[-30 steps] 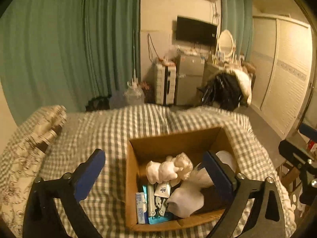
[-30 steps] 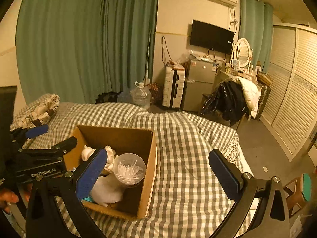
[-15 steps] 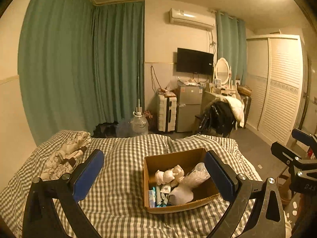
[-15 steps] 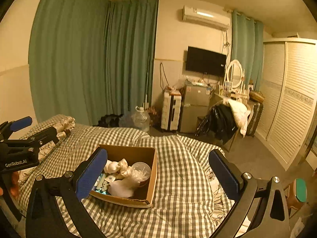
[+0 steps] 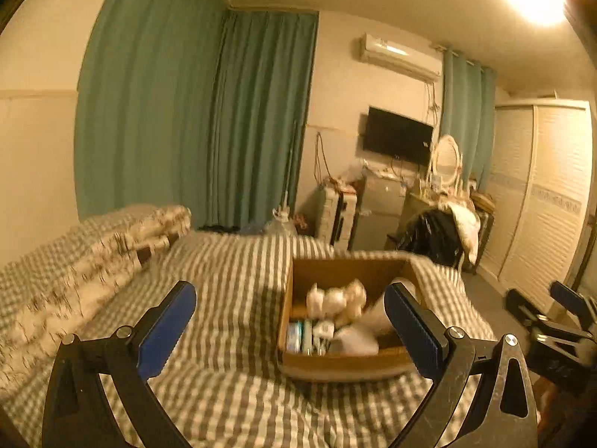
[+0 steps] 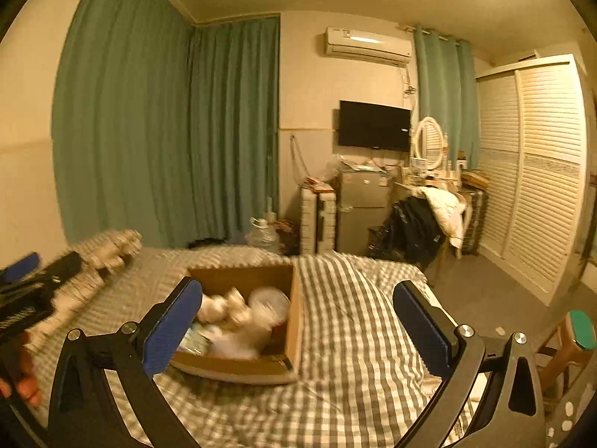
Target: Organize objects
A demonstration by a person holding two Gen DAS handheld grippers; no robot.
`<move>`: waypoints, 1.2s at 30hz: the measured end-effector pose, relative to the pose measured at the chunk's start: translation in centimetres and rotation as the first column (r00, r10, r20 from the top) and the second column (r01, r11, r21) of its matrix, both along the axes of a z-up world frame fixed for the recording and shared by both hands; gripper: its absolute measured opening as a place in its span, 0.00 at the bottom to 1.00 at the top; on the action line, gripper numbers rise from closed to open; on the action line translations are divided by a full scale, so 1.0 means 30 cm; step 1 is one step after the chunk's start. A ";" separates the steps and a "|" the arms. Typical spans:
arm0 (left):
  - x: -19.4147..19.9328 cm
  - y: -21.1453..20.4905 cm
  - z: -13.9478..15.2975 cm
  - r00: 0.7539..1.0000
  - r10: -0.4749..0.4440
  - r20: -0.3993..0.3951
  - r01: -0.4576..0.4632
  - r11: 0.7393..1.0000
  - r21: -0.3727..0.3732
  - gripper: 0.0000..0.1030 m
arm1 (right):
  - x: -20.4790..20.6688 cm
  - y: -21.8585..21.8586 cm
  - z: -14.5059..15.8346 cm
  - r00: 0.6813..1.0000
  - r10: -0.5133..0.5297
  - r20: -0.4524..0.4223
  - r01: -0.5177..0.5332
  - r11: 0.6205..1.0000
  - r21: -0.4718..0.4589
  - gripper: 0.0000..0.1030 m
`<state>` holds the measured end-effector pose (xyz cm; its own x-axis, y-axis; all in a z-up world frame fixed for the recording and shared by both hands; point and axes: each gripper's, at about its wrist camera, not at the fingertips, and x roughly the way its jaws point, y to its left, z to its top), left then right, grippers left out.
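Cardboard box [image 5: 347, 364] sits open on the checked bed cover [image 5: 231, 298], holding white soft items, a clear cup and small packets; contents blurred. Left gripper [image 5: 289, 326] empty, fingers spread wide above the bed, box just ahead right. Right gripper [image 6: 296, 323] empty too, fingers wide apart, box ahead left. Patterned bedding [image 5: 93, 261] bunched at left. Green curtains [image 6: 168, 130] behind.
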<state>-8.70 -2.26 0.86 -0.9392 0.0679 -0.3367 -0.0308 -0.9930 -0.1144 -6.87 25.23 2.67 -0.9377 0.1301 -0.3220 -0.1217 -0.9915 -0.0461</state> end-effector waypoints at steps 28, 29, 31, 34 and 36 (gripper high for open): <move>-0.061 0.029 -0.135 0.992 -0.015 0.129 0.023 0.998 -0.065 1.00 | -0.091 -0.026 -0.169 0.989 0.064 0.130 -0.060 0.998 -0.029 1.00; -0.061 0.027 -0.135 0.991 -0.014 0.130 0.022 0.998 -0.064 1.00 | -0.091 -0.026 -0.171 0.989 0.061 0.132 -0.058 0.998 -0.026 1.00; -0.063 0.028 -0.136 0.991 -0.018 0.133 0.027 0.997 -0.066 1.00 | -0.092 -0.026 -0.172 0.989 0.061 0.134 -0.058 0.998 -0.026 1.00; -0.064 0.033 -0.137 0.990 -0.020 0.136 0.030 0.997 -0.070 1.00 | -0.094 -0.024 -0.174 0.989 0.060 0.138 -0.057 0.998 -0.026 1.00; -0.064 0.036 -0.137 0.990 -0.022 0.137 0.032 0.997 -0.071 1.00 | -0.095 -0.022 -0.174 0.988 0.060 0.139 -0.057 0.998 -0.027 1.00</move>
